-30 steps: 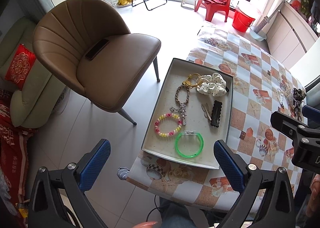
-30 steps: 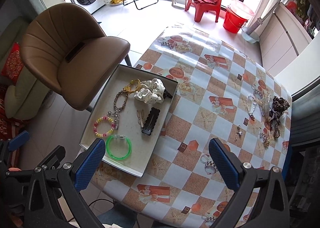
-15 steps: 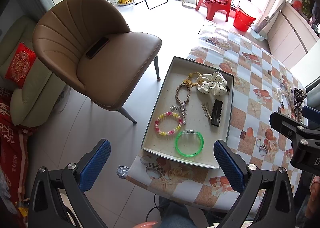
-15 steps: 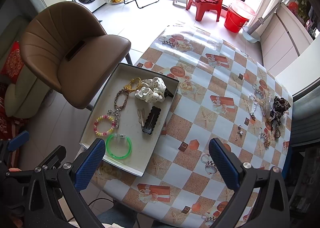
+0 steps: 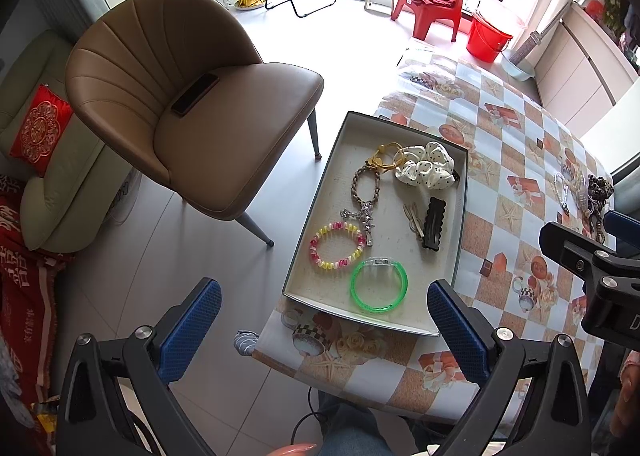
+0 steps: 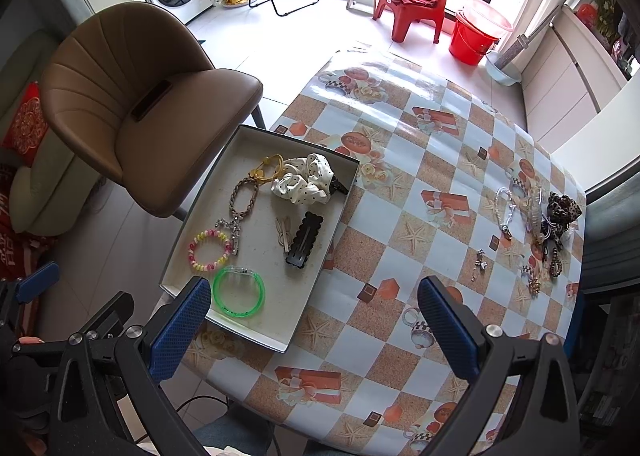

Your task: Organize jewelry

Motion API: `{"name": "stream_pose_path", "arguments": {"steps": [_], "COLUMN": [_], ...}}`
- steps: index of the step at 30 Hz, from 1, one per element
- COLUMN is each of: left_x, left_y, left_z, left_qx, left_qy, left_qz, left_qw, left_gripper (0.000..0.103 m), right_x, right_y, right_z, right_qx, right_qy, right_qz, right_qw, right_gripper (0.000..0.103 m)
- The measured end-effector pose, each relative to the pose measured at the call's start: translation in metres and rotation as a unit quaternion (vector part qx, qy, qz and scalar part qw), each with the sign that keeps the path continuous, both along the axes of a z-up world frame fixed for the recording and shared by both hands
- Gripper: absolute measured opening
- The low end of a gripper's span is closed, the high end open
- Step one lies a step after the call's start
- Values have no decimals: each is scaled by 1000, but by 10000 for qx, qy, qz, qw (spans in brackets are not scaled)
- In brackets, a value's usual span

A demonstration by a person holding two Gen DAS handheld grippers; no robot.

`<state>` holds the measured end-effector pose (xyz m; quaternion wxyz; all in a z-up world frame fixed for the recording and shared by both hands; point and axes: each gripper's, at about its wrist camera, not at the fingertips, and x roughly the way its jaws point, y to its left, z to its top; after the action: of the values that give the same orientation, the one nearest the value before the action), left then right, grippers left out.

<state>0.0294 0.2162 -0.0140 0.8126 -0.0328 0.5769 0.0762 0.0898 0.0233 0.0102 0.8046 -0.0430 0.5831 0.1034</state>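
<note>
A shallow grey tray lies at the table's left edge. In it are a green bangle, a pink and yellow bead bracelet, a braided bracelet, a dotted white scrunchie and a black hair clip. More jewelry sits in a loose pile at the table's right side. My left gripper hovers open before the tray's near edge. My right gripper hangs open over the tray's near corner and the table, holding nothing.
A brown padded chair with a dark phone on its seat stands left of the table. The checked tablecloth covers the table. A small charm lies apart from the pile. A red chair and red bucket stand far back.
Both views have shifted only slightly; the grippers stay open and nothing in the tray or on the table has moved.
</note>
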Motion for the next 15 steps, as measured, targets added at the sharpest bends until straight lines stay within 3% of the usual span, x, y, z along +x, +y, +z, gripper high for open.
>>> {"name": "stream_pose_path", "arguments": {"steps": [15], "left_x": [-1], "left_y": [-1], "left_z": [-1], "left_qx": [3], "left_qy": [5], "left_qz": [7], "left_qw": [10000], "left_gripper": [103], "right_x": [0], "right_y": [-1], "right_z": [0], "right_qx": [-2], "right_qy": [1], "right_qz": [6], "right_qw": [10000], "right_gripper": [103]}}
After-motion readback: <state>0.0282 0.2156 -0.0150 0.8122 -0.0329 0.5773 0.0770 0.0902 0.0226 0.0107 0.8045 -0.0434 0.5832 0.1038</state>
